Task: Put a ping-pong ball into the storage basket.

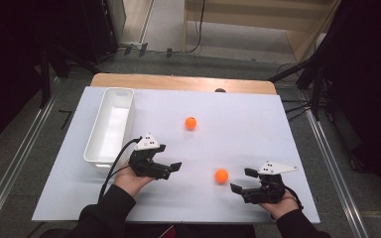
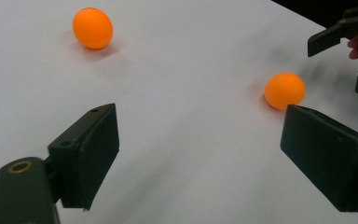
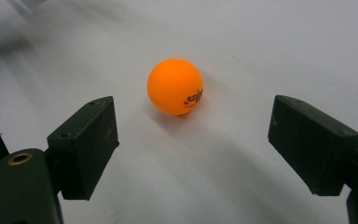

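Right, near to far:
R gripper [image 1: 244, 180]: near edge of white table [image 1: 258, 124], jaws spread wide, nothing held, aimed at near ball.
Near ball [image 1: 221, 175]: orange, dark printed logo, on the table just ahead of R jaws, untouched; lies betw. the two grippers.
L gripper [image 1: 171, 169]: near-left, jaws wide apart, empty, pointing toward R side.
Far ball [image 1: 191, 123]: orange, mid-table, well apart from both grippers.
Bin [image 1: 110, 124]: white, long, far-left on table, looks empty.
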`<state>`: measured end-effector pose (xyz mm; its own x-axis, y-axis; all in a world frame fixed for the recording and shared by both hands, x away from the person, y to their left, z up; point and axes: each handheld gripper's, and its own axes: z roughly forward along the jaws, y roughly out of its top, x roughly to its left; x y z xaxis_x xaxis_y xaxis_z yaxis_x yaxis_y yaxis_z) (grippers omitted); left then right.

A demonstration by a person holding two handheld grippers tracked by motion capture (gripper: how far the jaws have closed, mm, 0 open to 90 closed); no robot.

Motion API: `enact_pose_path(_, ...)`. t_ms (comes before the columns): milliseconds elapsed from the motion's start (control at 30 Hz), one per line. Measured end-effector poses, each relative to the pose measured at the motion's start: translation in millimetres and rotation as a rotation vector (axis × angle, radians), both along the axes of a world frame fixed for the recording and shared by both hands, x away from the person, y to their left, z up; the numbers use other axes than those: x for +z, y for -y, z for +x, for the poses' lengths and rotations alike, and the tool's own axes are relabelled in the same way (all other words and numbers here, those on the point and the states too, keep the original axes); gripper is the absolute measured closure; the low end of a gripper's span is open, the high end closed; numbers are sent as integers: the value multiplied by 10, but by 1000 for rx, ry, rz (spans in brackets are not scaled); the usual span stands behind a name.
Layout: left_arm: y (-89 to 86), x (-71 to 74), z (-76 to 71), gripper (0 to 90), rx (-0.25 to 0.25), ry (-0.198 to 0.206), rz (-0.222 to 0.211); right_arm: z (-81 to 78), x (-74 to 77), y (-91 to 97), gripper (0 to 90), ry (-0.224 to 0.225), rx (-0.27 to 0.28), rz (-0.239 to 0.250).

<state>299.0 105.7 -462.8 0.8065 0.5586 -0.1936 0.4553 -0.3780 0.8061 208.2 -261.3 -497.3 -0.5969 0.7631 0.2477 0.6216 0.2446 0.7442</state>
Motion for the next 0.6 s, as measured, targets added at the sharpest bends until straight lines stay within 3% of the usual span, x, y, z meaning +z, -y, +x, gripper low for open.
enact_pose_path(67,17,11,21,0,0,5,-11,-3,2,2,143,-3,-1,-1)
enact_pose_path(167,26,20,62,0,13,4,-33,-7,4,5,144,-6,-1,2)
enact_pose_path(300,54,14,122,0,27,17,3,-7,4,6,143,-4,0,1)
enact_pose_path(600,121,21,276,0,48,16,11,-10,2,5,144,-5,-1,7)
